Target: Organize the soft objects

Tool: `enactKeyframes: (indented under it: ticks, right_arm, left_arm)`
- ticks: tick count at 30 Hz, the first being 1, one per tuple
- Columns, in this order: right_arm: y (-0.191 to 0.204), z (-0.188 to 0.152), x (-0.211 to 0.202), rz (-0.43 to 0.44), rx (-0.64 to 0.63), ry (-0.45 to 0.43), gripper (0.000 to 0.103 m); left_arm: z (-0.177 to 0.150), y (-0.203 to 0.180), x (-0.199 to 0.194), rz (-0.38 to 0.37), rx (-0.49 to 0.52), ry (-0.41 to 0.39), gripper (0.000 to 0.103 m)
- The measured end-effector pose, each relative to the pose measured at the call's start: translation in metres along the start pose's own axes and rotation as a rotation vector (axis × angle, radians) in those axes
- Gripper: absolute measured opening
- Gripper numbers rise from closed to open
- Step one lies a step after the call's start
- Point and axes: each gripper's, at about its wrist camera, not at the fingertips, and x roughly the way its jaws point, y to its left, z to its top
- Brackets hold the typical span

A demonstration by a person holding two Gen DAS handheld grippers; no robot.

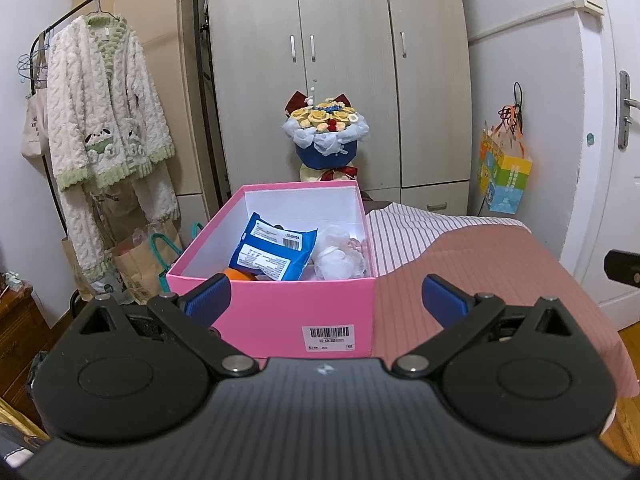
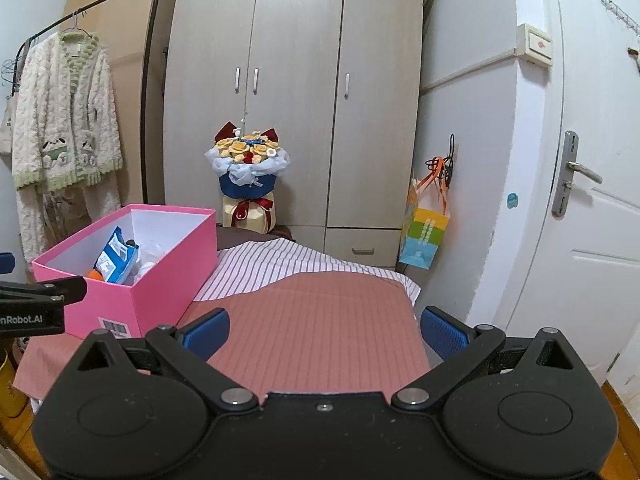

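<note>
A pink box [image 1: 276,312] with a white inside sits on the bed. In it lie a blue packet [image 1: 274,250], a white mesh puff [image 1: 340,256] and an orange thing [image 1: 238,275], partly hidden. My left gripper [image 1: 326,298] is open and empty, just in front of the box's near wall. In the right wrist view the pink box [image 2: 160,280] stands at the left with the blue packet [image 2: 116,256] inside. My right gripper [image 2: 324,332] is open and empty over the pink bed cover [image 2: 320,320], to the right of the box.
A striped sheet [image 1: 404,236] lies behind the cover. A flower bouquet [image 1: 326,132] stands before the wardrobe [image 1: 340,60]. A fluffy robe [image 1: 104,128] hangs on a rack at left, paper bags [image 1: 140,260] below it. A colourful gift bag [image 2: 424,236] and a door [image 2: 580,200] are at right.
</note>
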Motion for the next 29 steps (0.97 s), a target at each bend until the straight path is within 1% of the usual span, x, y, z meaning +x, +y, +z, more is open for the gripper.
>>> enactKeyframes:
  ticks: [9, 14, 20, 29]
  right_arm:
    - [0.0049, -0.0044, -0.0057, 0.006, -0.007, -0.012, 0.103]
    - [0.0055, -0.0045, -0.0088, 0.005, -0.007, -0.021, 0.103]
    - [0.0026, -0.0039, -0.0044, 0.004, 0.004, -0.011, 0.103]
    - [0.0013, -0.0046, -0.0018, 0.002, 0.010, -0.004, 0.103]
  left_arm:
    - [-0.0011, -0.0018, -0.0048, 0.001, 0.012, -0.012, 0.103]
    - [-0.0013, 0.0003, -0.0062, -0.002, -0.002, -0.016, 0.103]
    - [-0.0017, 0.0027, -0.0027, 0.013, -0.016, 0.000, 0.103]
    - [-0.0029, 0.0034, -0.0024, 0.015, -0.011, 0.000, 0.103]
